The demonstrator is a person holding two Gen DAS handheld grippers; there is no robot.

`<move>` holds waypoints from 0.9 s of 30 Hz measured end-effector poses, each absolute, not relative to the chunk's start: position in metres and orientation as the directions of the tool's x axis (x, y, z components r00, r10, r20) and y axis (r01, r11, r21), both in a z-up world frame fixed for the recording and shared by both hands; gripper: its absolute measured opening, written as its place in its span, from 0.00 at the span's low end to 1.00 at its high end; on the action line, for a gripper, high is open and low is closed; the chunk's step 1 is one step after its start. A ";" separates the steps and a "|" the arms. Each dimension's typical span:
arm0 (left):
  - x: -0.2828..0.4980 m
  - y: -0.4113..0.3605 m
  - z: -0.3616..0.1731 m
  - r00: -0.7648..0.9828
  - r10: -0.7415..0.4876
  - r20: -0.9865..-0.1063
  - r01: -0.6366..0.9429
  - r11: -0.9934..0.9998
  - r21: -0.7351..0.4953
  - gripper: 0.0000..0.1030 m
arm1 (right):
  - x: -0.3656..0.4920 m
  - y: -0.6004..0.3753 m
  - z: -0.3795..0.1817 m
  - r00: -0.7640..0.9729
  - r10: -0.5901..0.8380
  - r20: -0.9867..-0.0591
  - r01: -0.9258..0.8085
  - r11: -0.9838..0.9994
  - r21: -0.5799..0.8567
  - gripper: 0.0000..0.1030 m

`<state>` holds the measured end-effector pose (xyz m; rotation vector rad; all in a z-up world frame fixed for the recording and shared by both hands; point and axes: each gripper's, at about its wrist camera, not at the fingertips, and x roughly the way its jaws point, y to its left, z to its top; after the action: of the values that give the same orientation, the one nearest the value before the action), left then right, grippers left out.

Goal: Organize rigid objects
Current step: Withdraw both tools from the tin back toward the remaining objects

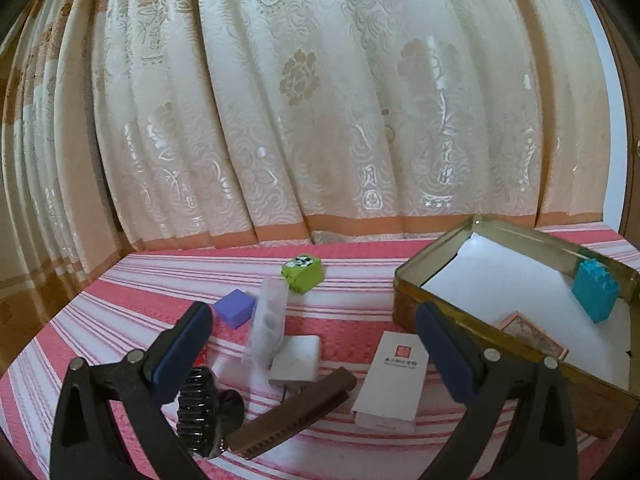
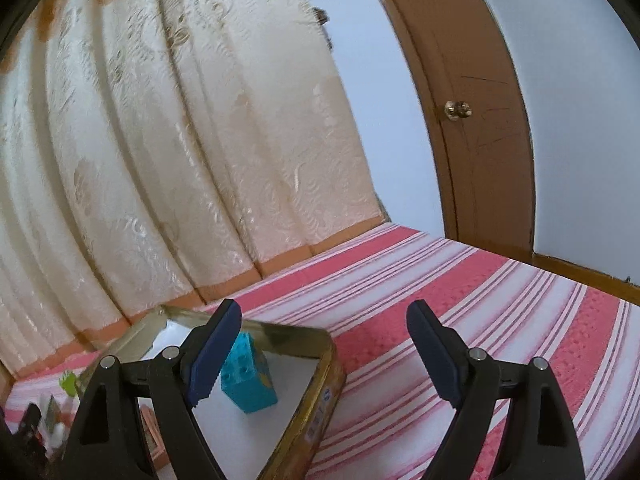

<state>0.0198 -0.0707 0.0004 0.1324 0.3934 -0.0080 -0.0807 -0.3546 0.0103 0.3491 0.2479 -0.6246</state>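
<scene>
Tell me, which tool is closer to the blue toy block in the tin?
Right. The right tool hangs open just above the blue block in the tin. The left tool is open over the clutter outside, the block off to its right.

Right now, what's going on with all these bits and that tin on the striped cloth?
A person is tidying small items into an open tin. A blue toy brick and a small pink-edged box are already inside. The left gripper hangs open above a white charger, a brown comb and a white box. The right gripper is open and empty beside the tin.
</scene>
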 end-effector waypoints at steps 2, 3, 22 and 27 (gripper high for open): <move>0.019 -0.068 0.001 0.921 0.010 -0.390 0.040 0.992 0.120 1.00 | -0.079 -0.349 0.009 0.789 -0.520 -0.327 0.600 0.768 0.224 0.84; 0.019 -0.066 0.000 0.918 0.005 -0.396 0.043 0.993 0.114 1.00 | -0.078 -0.345 0.008 0.798 -0.508 -0.326 0.586 0.780 0.218 0.84; 0.019 -0.028 -0.004 0.899 -0.011 -0.439 0.041 0.997 0.058 1.00 | -0.091 -0.294 0.012 0.837 -0.481 -0.260 0.532 0.826 0.186 0.84; 0.020 -0.019 -0.005 0.891 -0.017 -0.453 0.041 0.998 0.043 1.00 | -0.089 -0.280 0.013 0.847 -0.463 -0.261 0.512 0.842 0.170 0.84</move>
<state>0.0202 -0.0191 -0.0050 0.0514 0.4693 -0.0300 -0.0889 -0.2795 0.0132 0.2388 0.2136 -0.5192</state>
